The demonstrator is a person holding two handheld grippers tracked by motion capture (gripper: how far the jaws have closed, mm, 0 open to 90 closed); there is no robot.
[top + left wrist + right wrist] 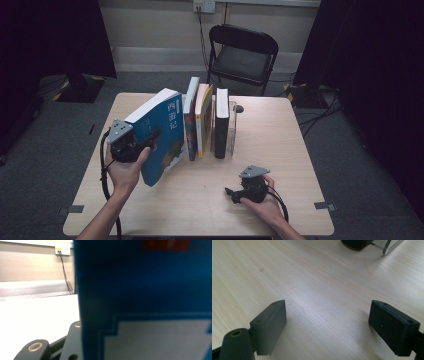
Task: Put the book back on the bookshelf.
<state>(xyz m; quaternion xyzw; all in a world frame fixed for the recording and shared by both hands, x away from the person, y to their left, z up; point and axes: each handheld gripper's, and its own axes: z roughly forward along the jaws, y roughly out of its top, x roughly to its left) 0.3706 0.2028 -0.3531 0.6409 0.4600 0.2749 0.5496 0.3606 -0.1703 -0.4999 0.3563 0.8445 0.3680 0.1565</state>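
Note:
A large blue book (pixel 162 130) stands tilted on its lower corner on the wooden table (pixel 280 150), its top leaning left, away from a row of upright books (pixel 191 117). My left gripper (pixel 150 139) is shut on its near edge, one jaw lying across the cover. In the left gripper view the blue cover (pixel 150 290) is right in front of the lens, with one black finger (pixel 73 337) beside it. My right gripper (pixel 231 192) hovers low over the table at the front right, open, with only bare wood between its jaws (pixel 327 325).
The row holds a blue-spined book, a yellow book (pixel 204 120) and a black book (pixel 221 130) against a clear bookend (pixel 232 130). A black folding chair (pixel 242 55) stands behind the table. The black book's base (pixel 355 243) and the bookend (pixel 390 246) lie ahead of the right gripper.

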